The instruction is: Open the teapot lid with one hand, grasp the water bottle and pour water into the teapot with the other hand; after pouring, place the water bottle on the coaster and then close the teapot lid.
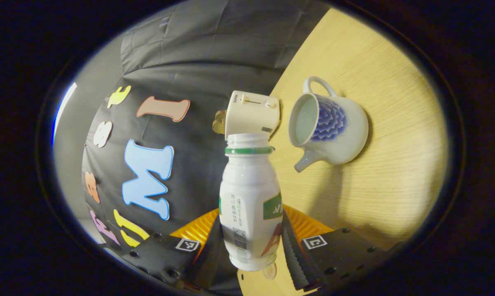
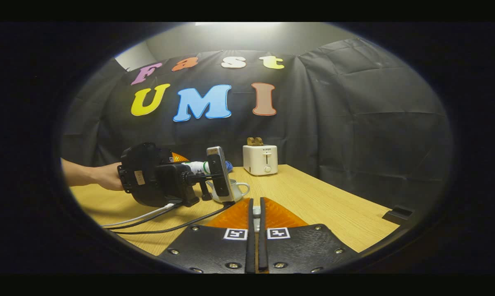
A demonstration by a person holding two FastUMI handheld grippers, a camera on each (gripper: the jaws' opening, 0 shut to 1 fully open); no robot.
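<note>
A: Pouring stage, by my read. The left gripper (image 1: 251,224) pinches the white plastic water bottle w/ green neck ring (image 1: 249,193) low on its body, both fingers pressing on it. Cap's off. In the right gripper view a hand (image 2: 107,176) holds that rig w/ the bottle lying about level over the pot.

B: Pot's where?

A: The white glazed ceramic teapot w/ blue petal pattern (image 1: 333,127) sits on the pale wood-grain table (image 1: 379,82), left of mid, its mouth uncovered. The boxy white toaster (image 1: 251,113) is at the far edge by the cloth.

B: Water going in?

A: No stream visible. The inside looks pale, and I can't tell if it's wet. It fits just before the tip or just after.

B: Right side?

A: The right gripper (image 2: 255,201) has its fingers pressed nearly together on a small pale bit, prob. the lid (image 2: 255,211). It's too small to be sure.

B: So what's done and what's left?

A: The pot stands open and the bottle is gripped. The bottle isn't on the coaster, and the pot isn't covered again. The dark flat block (image 2: 397,213) at the near right edge is maybe the coaster, but I can't confirm.

B: Handling?

A: The bottle is smooth, thin-walled and waisted. The pot is a hard, glossy, round-bellied thing w/ a loop handle and a short spout. The finger pads are ribbed.
</note>
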